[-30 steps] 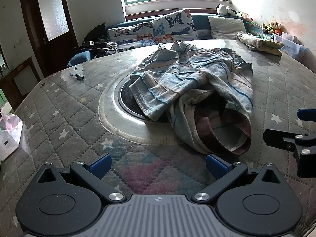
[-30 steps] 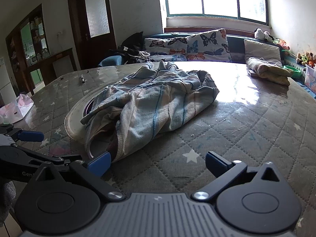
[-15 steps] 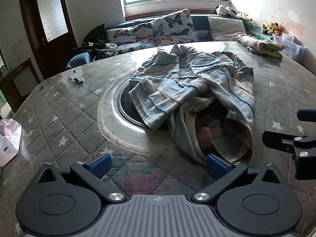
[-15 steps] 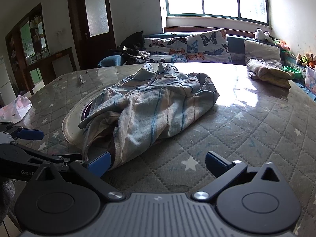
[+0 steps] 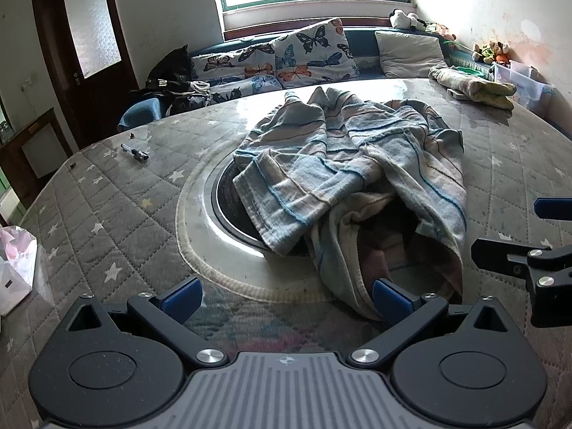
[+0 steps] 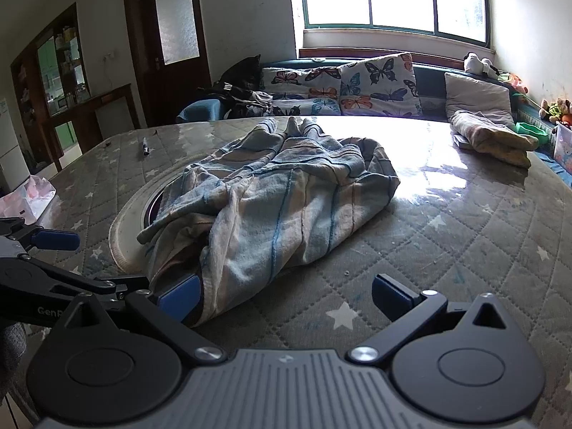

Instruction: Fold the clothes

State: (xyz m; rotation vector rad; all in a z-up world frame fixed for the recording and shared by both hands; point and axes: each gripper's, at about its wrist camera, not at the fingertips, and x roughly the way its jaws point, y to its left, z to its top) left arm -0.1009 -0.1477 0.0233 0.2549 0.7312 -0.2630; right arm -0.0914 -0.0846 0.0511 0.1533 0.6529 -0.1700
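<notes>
A crumpled blue and beige striped garment (image 5: 354, 175) lies in a heap on the quilted grey table cover (image 5: 107, 214), partly over a round opening (image 5: 228, 214). It also shows in the right wrist view (image 6: 286, 200). My left gripper (image 5: 286, 295) is open and empty, its right fingertip (image 5: 388, 295) at the garment's near hem. My right gripper (image 6: 282, 295) is open and empty, its left fingertip (image 6: 178, 295) against the garment's near edge. The right gripper also shows at the right edge of the left wrist view (image 5: 529, 239).
A folded beige cloth (image 5: 475, 85) lies at the table's far right. A small dark pen-like thing (image 5: 136, 152) lies at the far left. A pink and white bag (image 5: 14, 268) sits at the left edge. A sofa with butterfly cushions (image 5: 286, 57) stands behind the table.
Both grippers have moved forward towards the garment's near edge, which now reaches their fingertips. Both stay open. The garment has not moved.
</notes>
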